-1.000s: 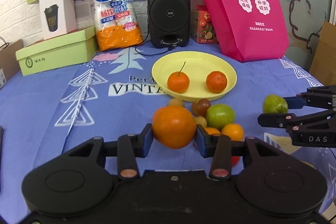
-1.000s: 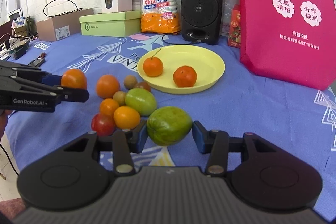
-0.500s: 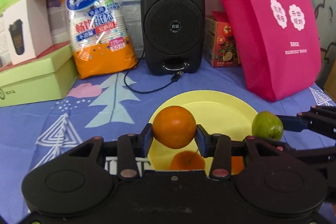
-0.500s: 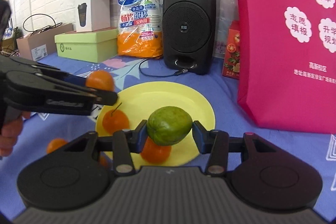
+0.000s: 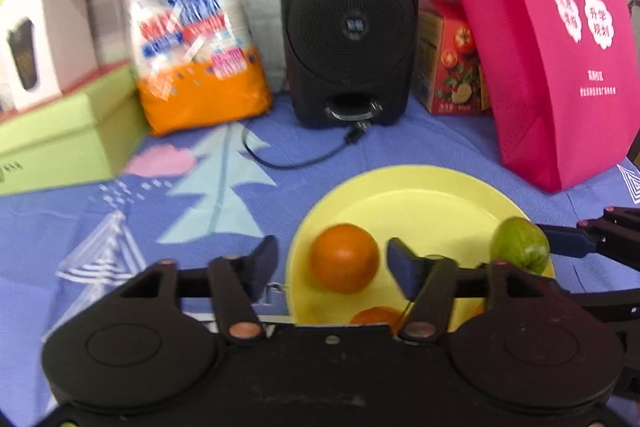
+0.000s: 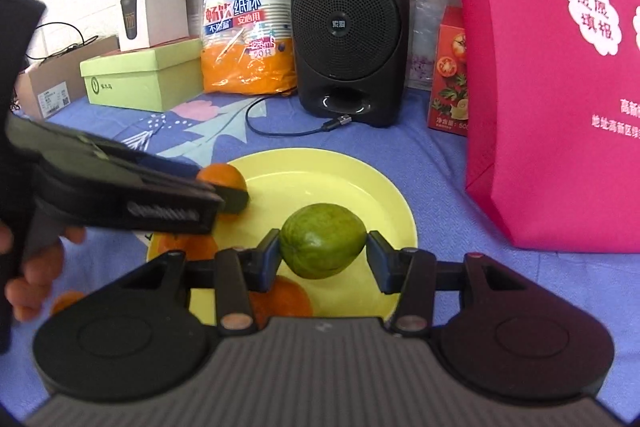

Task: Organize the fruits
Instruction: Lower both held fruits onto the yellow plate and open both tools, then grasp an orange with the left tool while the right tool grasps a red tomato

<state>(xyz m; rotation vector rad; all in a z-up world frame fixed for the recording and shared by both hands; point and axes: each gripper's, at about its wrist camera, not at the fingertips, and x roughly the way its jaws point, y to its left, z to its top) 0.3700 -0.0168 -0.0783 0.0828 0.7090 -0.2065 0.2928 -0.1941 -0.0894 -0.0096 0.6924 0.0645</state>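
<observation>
In the left wrist view my left gripper [image 5: 332, 263] is open over the yellow plate [image 5: 420, 195]. The large orange [image 5: 344, 258] lies between its spread fingers, touching neither. Another orange [image 5: 376, 315] shows below it. In the right wrist view my right gripper [image 6: 322, 253] is shut on a green fruit [image 6: 322, 246] and holds it above the plate [image 6: 320, 171]. The same green fruit [image 5: 519, 245] shows at the plate's right edge in the left wrist view. Two oranges [image 6: 280, 297] lie on the plate under the right gripper.
A black speaker [image 6: 348, 23] with a loose cable [image 6: 280, 131], an orange bag of paper cups [image 6: 244, 15], a green box [image 6: 144, 77], a tomato carton [image 6: 450, 75] and a pink bag [image 6: 560, 67] stand behind the plate. A stray orange [image 6: 66, 301] lies at left.
My left gripper has opened and let go of the large orange over the plate. Both grippers have moved forward over the plate; the right still holds the green fruit.
</observation>
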